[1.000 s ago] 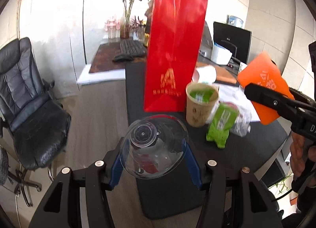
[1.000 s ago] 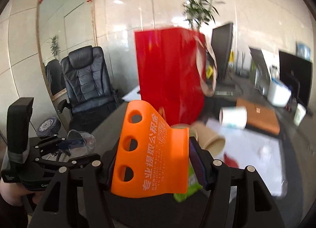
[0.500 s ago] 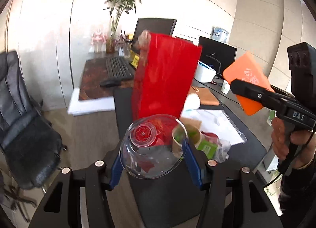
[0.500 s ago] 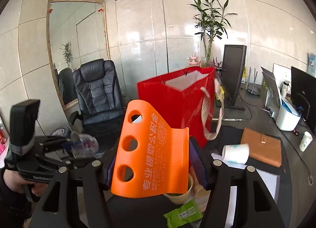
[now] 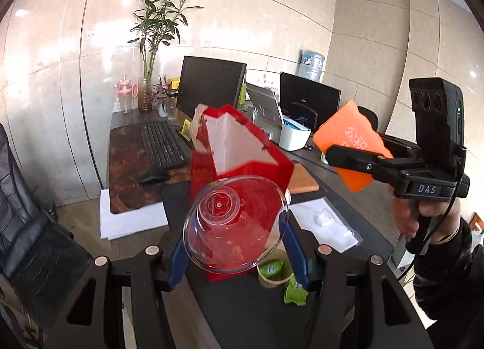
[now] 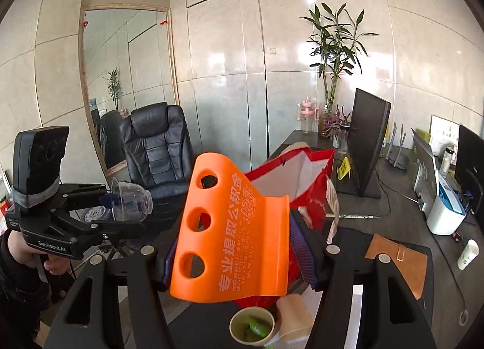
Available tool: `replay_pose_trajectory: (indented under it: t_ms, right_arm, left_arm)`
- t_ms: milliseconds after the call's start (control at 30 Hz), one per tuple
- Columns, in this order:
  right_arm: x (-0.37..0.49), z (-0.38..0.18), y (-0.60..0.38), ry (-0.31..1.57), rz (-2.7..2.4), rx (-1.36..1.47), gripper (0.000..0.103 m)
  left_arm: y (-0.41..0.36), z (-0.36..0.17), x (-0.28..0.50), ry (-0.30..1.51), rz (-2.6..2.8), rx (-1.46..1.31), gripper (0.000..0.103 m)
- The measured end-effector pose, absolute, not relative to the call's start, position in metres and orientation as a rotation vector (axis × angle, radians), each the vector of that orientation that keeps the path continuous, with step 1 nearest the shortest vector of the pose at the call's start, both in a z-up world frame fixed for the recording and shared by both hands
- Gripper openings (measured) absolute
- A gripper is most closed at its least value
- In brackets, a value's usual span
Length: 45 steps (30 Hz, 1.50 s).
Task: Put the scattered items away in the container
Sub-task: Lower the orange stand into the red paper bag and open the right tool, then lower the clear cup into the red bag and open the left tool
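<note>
Both grippers now sit higher above the red bag [image 5: 242, 149], left gripper [image 5: 236, 240] clamping the clear lid [image 5: 234, 225], right gripper [image 6: 230, 246] clamping the orange holder [image 6: 233, 240]; release each only once centred over the bag's mouth.

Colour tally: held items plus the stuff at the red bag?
Red: 1, red paper gift bag
Orange: 1, orange plastic holder with three holes
Clear: 1, clear plastic dome cup
Tan: 2, upright tan paper cup, tipped tan paper cup
Green: 2, green sachet in cup, green sachet on desk
Total: 7
</note>
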State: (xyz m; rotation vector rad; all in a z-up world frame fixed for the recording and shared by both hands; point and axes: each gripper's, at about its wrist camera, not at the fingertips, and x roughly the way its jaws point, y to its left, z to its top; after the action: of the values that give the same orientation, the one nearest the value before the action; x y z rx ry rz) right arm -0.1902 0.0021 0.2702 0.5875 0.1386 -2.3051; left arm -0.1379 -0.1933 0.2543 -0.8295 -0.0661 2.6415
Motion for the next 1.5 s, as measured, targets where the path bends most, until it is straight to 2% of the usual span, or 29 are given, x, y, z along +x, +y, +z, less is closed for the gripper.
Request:
replay_pose_trajectory:
  t_ms: [667,1200,1233,1267,1300,1333,1467,1500]
  right_arm:
    - [-0.334,0.272,-0.022,-0.042,-2.333,0.681,0.067]
    - [-0.37,0.234,-0.046,0.067,-2.27,0.789,0.067]
    - [-0.37,0.233,-0.045,0.077,-2.279,0.79,0.067]
    - [-0.37,0.233,-0.044,0.083,-2.283,0.79,0.067]
    - [-0.37,0.233,-0.044,0.084,-2.283,0.79,0.067]
    - [-0.371,0.233,-0.042,0.076,-2.282,0.793,0.069]
    - [-0.373,0.234,-0.037,0.042,-2.28,0.793,0.071]
    - [-0.373,0.234,-0.037,0.046,-2.28,0.792,0.074]
  left_arm:
    - [-0.155,0.273,-0.248,-0.049,2.548,-0.85,0.061]
    - [-0.129,0.239,-0.276,0.045,2.503,-0.955,0.061]
    - [-0.129,0.239,-0.276,0.048,2.507,-0.957,0.062]
    - [-0.128,0.239,-0.275,0.046,2.505,-0.96,0.068]
    - [-0.128,0.24,-0.275,0.038,2.495,-0.96,0.082]
    - [-0.128,0.239,-0.275,0.029,2.486,-0.962,0.089]
    - [-0.129,0.238,-0.273,0.017,2.502,-0.955,0.091]
    - [-0.13,0.238,-0.273,0.014,2.507,-0.957,0.091]
